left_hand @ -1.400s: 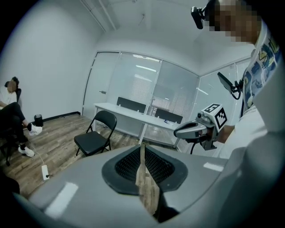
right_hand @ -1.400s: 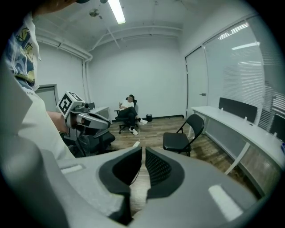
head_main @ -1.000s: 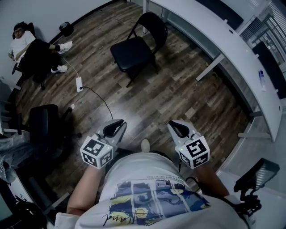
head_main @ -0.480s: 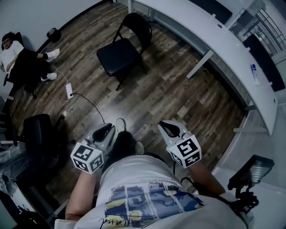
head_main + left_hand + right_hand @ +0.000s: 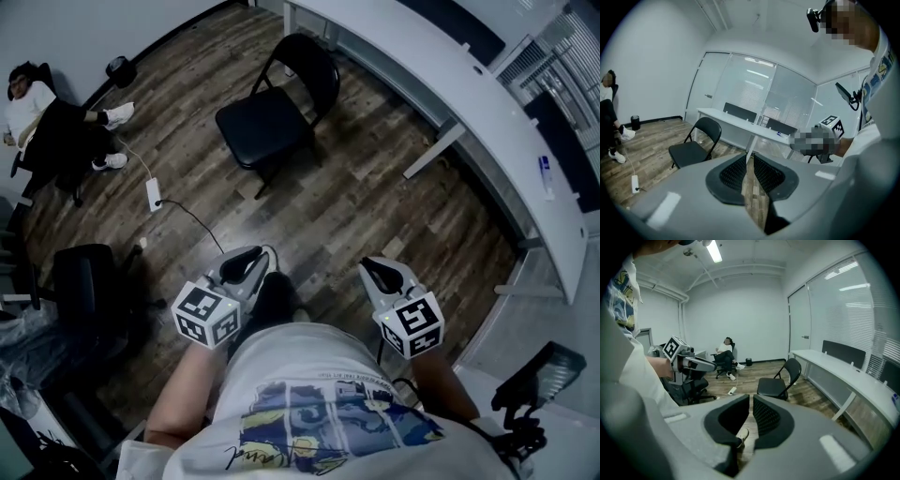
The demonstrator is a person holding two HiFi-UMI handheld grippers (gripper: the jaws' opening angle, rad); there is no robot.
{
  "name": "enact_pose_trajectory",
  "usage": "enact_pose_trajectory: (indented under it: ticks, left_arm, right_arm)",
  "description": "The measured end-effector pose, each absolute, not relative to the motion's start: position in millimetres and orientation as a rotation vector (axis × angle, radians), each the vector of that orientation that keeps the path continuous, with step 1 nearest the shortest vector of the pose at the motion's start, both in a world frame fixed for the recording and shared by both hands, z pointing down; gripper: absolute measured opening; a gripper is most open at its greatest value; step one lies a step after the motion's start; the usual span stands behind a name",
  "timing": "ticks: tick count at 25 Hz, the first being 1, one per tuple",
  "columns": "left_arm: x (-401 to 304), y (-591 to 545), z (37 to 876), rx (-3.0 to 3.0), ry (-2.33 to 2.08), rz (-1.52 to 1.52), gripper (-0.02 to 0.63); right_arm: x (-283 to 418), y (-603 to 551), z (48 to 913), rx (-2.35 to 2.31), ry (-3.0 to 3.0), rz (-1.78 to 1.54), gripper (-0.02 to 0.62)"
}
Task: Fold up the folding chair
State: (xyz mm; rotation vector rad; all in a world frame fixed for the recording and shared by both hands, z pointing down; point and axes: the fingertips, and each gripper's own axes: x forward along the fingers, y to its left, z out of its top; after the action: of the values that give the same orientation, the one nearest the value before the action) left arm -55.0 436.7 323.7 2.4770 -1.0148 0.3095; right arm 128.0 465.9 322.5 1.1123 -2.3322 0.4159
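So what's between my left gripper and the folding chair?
Only bare wood floor in the head view; a power strip and its cable lie off to the left.

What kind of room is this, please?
Probably an office or meeting room: a long white desk beside a glass wall with blinds, a black folding chair and a rolling office chair.

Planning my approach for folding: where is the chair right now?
Head view, upper middle: the chair stands unfolded on the wood floor, ahead of the left gripper and right gripper, just left of the long white desk.
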Motion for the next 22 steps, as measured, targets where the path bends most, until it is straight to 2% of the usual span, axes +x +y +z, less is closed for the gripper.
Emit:
enact_pose_trajectory:
  ticks: [16, 22]
  left_arm:
    - [-130.7, 300.8, 334.0, 2.406, -1.077, 0.286, 0.069]
    - [-129.5, 249.3, 348.4, 2.405, -1.032, 0.271, 0.081]
  right_arm:
    - [57.8, 314.6, 319.5, 1.050, -2.324, 0.393, 0.017]
    - [58.2, 264.1, 327.5, 1.067, -2.275, 0.392, 0.021]
